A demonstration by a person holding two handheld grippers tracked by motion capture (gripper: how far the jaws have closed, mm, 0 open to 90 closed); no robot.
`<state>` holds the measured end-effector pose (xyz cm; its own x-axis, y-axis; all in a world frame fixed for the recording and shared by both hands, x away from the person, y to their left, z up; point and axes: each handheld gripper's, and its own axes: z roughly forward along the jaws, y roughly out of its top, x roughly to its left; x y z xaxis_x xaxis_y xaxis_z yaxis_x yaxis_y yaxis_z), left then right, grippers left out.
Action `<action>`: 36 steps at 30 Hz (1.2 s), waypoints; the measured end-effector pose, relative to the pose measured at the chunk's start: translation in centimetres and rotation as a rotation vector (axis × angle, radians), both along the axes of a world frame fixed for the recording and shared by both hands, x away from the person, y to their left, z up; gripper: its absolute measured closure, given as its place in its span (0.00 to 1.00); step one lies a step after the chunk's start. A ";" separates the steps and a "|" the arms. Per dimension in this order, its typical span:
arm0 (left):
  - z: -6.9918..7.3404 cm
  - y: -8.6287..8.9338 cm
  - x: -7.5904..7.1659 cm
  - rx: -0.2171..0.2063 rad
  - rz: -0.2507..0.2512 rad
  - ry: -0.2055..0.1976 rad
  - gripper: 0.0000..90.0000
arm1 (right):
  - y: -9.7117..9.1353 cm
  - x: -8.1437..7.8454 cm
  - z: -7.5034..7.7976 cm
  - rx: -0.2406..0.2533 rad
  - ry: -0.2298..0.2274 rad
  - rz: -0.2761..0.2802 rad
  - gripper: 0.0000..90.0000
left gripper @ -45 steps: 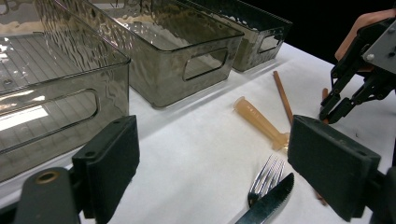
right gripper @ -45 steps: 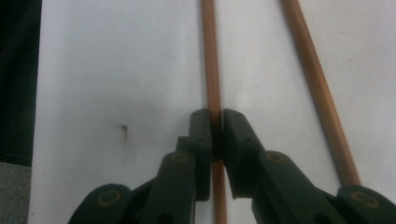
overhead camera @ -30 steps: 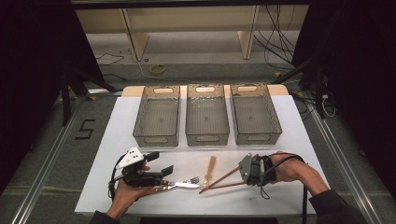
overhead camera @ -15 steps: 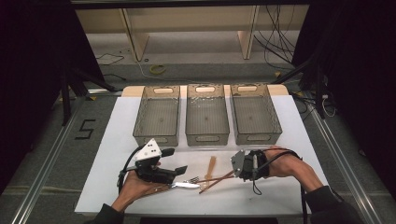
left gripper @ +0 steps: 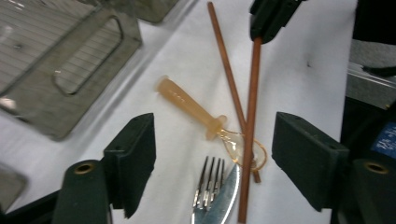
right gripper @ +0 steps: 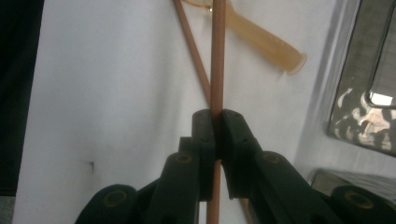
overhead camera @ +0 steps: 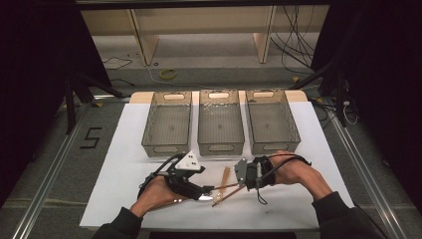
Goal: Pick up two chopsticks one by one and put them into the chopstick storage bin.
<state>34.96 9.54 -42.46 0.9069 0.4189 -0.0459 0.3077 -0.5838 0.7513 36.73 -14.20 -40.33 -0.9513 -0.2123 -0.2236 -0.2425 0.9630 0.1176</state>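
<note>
The right gripper [right gripper: 215, 135] is clamped on one chopstick [right gripper: 218, 56] running straight ahead, while the half-open, closing left gripper [left gripper: 212, 158] holds nothing, the fork [left gripper: 210, 184] dead ahead between its jaws.

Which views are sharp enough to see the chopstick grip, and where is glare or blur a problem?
Right gripper view: sharp up close, the right gripper plainly shut on one chopstick. Left gripper view: slightly soft, with glare on the fork. High view: evenly lit table, dark surroundings, cutlery too small for detail.
</note>
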 end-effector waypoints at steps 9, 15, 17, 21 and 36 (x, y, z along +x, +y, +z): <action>-0.4 -1.6 0.0 0.094 -0.060 0.018 0.47 | 1.3 -0.1 0.4 0.006 -0.027 0.021 0.94; -0.3 -2.2 -0.1 0.138 -0.095 0.006 0.57 | 2.1 -0.4 0.6 0.007 -0.040 0.041 0.94; -0.3 -2.4 -0.1 0.144 -0.106 -0.003 0.60 | 2.2 -0.4 0.7 -0.003 -0.040 0.046 0.94; -0.4 -2.6 -0.2 0.161 -0.129 -0.015 0.67 | 2.3 -0.5 0.7 0.006 -0.044 0.048 0.94; -0.9 -3.0 -0.5 0.173 -0.173 -0.017 0.91 | 2.7 -0.7 0.6 0.015 -0.051 0.069 0.94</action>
